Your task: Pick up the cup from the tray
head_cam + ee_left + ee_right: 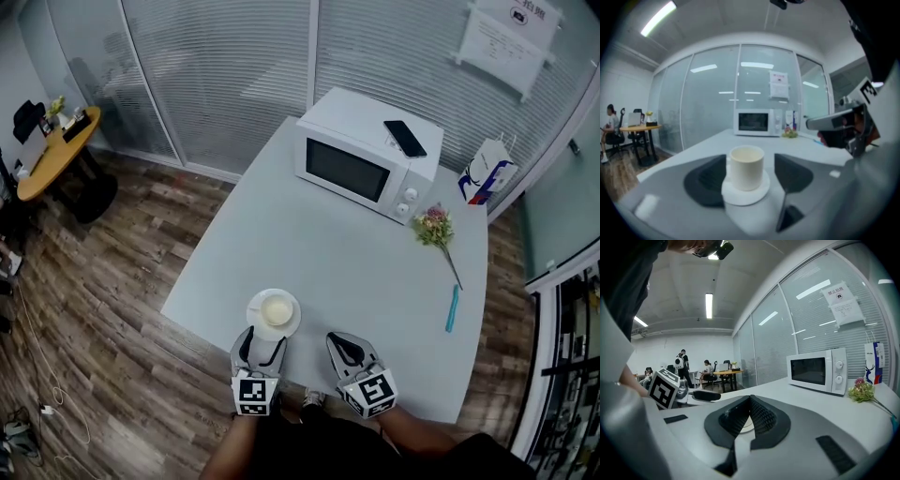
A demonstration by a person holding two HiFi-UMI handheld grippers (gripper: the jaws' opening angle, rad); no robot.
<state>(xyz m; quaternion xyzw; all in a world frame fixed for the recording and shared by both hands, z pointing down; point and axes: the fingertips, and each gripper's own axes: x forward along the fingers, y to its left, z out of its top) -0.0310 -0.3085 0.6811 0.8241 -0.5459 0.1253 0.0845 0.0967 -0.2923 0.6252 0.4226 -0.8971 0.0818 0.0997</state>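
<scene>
A cream cup (277, 308) stands upright on a small round white saucer (254, 312) near the front edge of the grey table (337, 253). My left gripper (266, 339) sits just behind it. In the left gripper view the cup (746, 167) and saucer (743, 197) are between the dark jaws of that gripper (750, 159). The jaws stand apart, with a clear gap on the right side, so the gripper is open. To the right, my right gripper (337, 337) rests low over the table. In its own view the right gripper (750, 400) is shut on nothing.
A white microwave (366, 155) with a phone (404, 138) on top stands at the table's far side. A small bunch of flowers (434, 227), a blue pen (452, 308) and a paper bag (486, 173) lie to the right. Glass walls stand behind; wood floor lies left.
</scene>
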